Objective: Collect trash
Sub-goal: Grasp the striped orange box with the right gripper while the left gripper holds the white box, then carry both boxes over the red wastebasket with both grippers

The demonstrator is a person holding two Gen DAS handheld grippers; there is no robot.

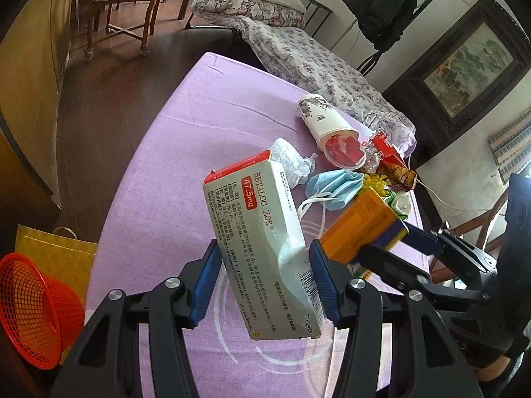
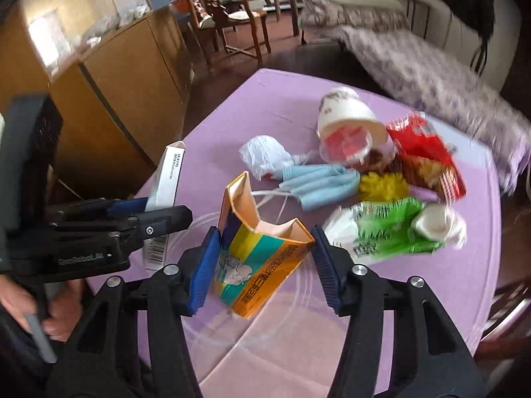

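**Both grippers held boxes above the table**

The left gripper [image 1: 265, 282] was clamped on a white pill box [image 1: 262, 242], tilted and lifted off the purple table [image 1: 186, 126]. The right gripper [image 2: 265, 265] gripped an open orange box [image 2: 262, 258], also raised, just beside the pill box. The rest of the trash lay bunched near the table's far right edge: a tipped paper cup [image 1: 327, 126] with red scraps inside, a white plastic wad [image 1: 290, 159], a blue mask [image 1: 332, 187], a red wrapper [image 2: 428, 159] and a green packet [image 2: 388, 229]. A red basket [image 1: 36, 308] sat past the table's left edge, beside a yellow bag [image 1: 56, 252].
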